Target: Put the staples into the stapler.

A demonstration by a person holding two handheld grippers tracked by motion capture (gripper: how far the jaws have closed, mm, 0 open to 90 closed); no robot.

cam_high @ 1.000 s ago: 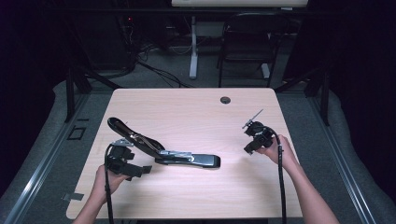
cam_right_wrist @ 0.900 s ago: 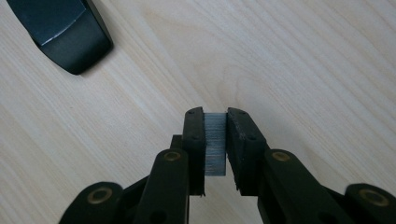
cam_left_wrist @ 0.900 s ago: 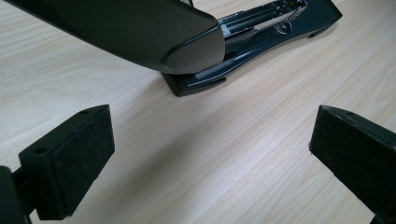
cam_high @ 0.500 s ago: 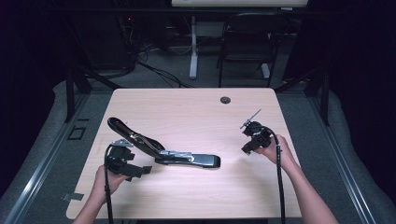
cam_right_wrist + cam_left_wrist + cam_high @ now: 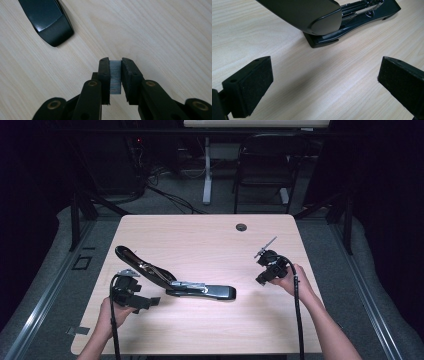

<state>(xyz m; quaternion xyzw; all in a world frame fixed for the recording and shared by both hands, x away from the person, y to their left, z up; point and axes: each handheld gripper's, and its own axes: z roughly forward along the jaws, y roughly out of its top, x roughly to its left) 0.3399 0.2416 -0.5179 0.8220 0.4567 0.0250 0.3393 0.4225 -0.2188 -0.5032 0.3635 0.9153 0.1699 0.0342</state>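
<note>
Bright, even overhead light on the table [image 5: 210,240], dark surroundings, soft shadows, slight close-up blur.

black claws [image 5: 115,62], brass pivot screws, trailing cables

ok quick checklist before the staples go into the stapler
1. Staple strip held in the right tongs: ok, the pads press on both its sides.
2. Stapler lid swung open: ok, the top arm is raised back and the metal channel is exposed.
3. Stapler resting flat on the table: ok.
4. Left tongs free: ok, open, nothing between them, just short of the stapler's hinge end.
5. Strip lined up with the channel: not ok, the right tongs are off to the stapler's side, above bare wood.
6. Channel empty of old staples: cannot tell.
</note>
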